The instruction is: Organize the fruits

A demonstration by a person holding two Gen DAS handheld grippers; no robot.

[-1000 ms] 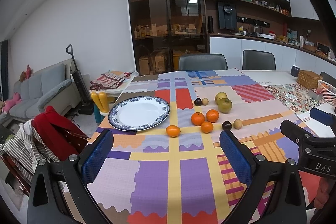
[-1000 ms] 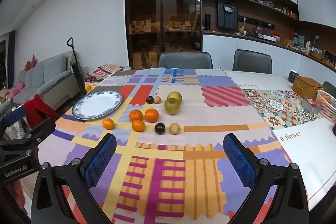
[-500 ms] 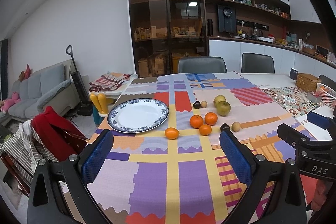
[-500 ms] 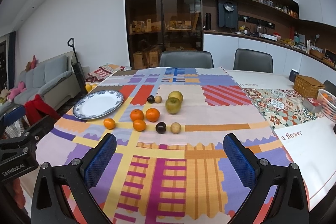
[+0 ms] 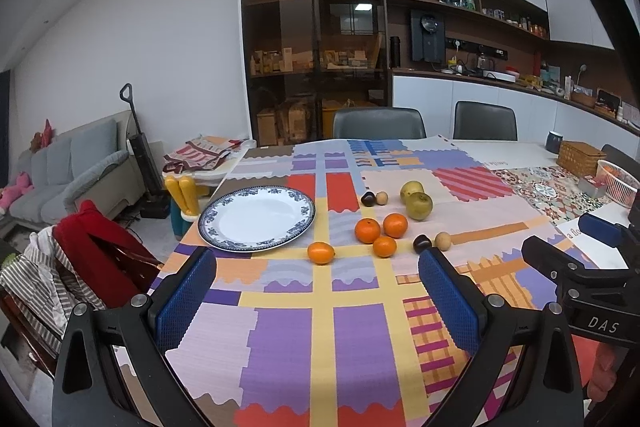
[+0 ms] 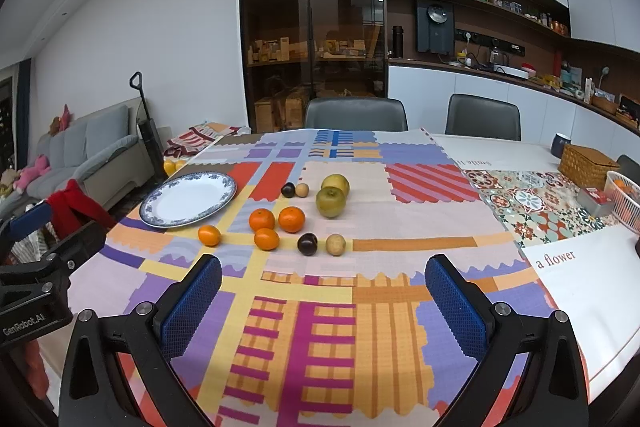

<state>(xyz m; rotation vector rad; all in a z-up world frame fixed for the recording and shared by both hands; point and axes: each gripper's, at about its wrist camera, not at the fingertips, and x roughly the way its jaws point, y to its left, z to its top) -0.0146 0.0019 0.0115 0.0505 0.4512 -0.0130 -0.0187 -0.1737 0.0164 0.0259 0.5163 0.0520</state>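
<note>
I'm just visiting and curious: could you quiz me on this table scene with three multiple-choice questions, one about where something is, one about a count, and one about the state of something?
1. Where does the plate sit relative to the fruit?
A. To the left of it
B. To the right of it
C. Underneath it

2. How many orange citrus fruits lie on the tablecloth?
A. Two
B. Four
C. Six

3. What state is the right gripper in?
A. Shut on an apple
B. Shut on nothing
C. Open, holding nothing

Answers:
1. A: in both views the plate lies left of the fruit cluster, bare of fruit.
2. B: three oranges sit grouped and a fourth orange lies apart nearer the plate.
3. C: its blue pads stand wide apart with only tablecloth between them.
</note>
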